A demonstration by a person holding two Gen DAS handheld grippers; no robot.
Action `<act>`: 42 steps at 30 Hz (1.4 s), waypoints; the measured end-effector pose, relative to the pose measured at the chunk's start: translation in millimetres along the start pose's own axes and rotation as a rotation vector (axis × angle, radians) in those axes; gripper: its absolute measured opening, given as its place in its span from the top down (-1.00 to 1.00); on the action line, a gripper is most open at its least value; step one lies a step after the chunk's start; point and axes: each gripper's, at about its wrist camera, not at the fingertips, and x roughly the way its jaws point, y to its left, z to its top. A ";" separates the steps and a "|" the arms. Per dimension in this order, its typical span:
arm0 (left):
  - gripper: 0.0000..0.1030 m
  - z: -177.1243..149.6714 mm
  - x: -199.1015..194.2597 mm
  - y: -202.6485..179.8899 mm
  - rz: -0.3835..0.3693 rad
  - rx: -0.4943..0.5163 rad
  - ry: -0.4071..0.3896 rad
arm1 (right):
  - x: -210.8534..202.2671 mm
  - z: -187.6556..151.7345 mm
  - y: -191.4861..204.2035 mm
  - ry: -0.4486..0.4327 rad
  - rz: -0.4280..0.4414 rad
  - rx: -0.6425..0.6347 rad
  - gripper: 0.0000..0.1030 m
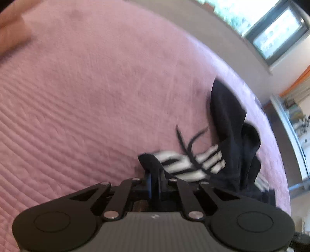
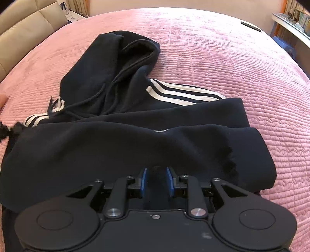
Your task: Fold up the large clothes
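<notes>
Lying on 1 bedspread [image 2: 232,67]: 1 hoodie [image 2: 116,147], 2 tongs.

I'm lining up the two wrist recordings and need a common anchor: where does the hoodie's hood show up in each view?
Left wrist view: the hood is right of centre, blurred, rising above the white stripes.
Right wrist view: the hood lies upper left of centre, flat on the bed, opening toward the right.
Shared landmark: the drawstring trailing from the hood over the pink quilted bedspread.

No text, brand or number can be read; the printed paper [image 2: 72,15] at eleven o'clock is too small.
</notes>
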 end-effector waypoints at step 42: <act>-0.20 65.7 73.5 -236.9 -0.036 0.459 -0.052 | 24.0 164.8 -46.1 -0.310 0.085 0.001 0.04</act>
